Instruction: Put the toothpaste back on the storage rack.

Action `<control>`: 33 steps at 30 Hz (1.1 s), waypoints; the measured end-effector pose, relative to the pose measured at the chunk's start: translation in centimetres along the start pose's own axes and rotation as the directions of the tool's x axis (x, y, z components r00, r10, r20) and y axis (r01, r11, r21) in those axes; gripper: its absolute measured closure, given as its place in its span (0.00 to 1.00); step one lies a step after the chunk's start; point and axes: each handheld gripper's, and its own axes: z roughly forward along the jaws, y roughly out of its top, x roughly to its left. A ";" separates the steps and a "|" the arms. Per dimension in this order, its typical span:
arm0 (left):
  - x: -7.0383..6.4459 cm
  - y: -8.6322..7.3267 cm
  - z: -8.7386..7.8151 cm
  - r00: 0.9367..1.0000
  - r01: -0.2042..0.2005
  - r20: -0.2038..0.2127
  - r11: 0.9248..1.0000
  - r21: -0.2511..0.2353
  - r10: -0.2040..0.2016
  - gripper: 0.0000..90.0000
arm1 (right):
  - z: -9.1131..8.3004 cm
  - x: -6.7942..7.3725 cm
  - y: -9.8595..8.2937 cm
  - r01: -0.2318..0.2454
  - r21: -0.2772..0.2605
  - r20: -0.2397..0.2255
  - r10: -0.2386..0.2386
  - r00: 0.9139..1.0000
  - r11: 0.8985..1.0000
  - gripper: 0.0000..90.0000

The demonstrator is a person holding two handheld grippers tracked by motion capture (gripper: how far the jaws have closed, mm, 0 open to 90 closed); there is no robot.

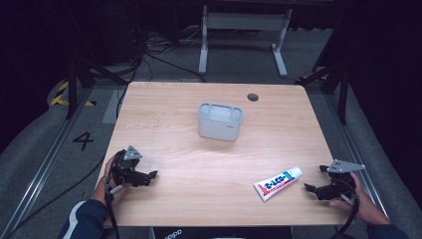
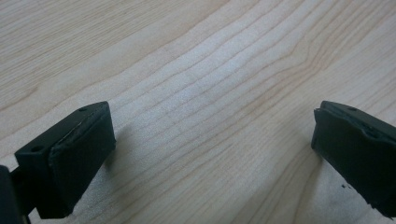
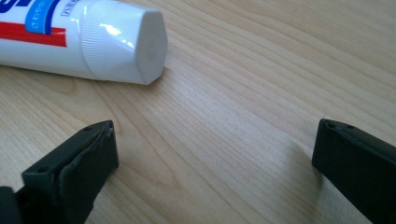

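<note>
A white toothpaste tube [image 1: 277, 183] with blue and red lettering lies flat on the wooden table [image 1: 189, 199], toward the near right corner, its white cap end pointing up and to the right. In the right gripper view the cap [image 3: 126, 44] sits near the upper left, resting on the wood ahead of the black jaws and not between them.

The right gripper [image 1: 307, 187] rests low on the table just to the right of the tube — close, but apart from it — with its jaws spread wide and nothing between them except bare wood grain. A hand [image 1: 361, 201] holds it from the near right edge.

The left gripper [image 1: 153, 174] lies well apart from the tube, near the left edge of the table, also gaping wide over bare wood and holding nothing.

Farther back, around the middle of the table, stands a grey rectangular bin [image 1: 219, 121] — upright, well clear of both grippers.
</note>
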 end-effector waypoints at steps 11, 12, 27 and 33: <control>-1.0 1.0 0.9 0.997 -0.056 0.046 0.998 0.001 0.056 0.00 | -0.1 0.3 1.8 0.147 0.070 -0.041 -0.145 0.989 0.987 0.19; -0.9 1.0 0.9 0.996 -0.070 0.051 0.998 -0.001 0.070 0.00 | -0.2 0.6 2.2 0.182 0.090 -0.037 -0.179 0.983 0.979 0.19; -0.9 1.0 0.9 0.997 -0.065 0.049 0.998 -0.002 0.065 0.00 | -1.4 2.8 6.0 0.351 0.110 -0.095 -0.342 0.935 0.930 0.21; -0.9 1.0 0.9 0.997 -0.065 0.049 0.998 -0.002 0.065 0.00 | -0.7 3.8 7.3 0.411 0.108 -0.137 -0.395 0.908 0.905 0.21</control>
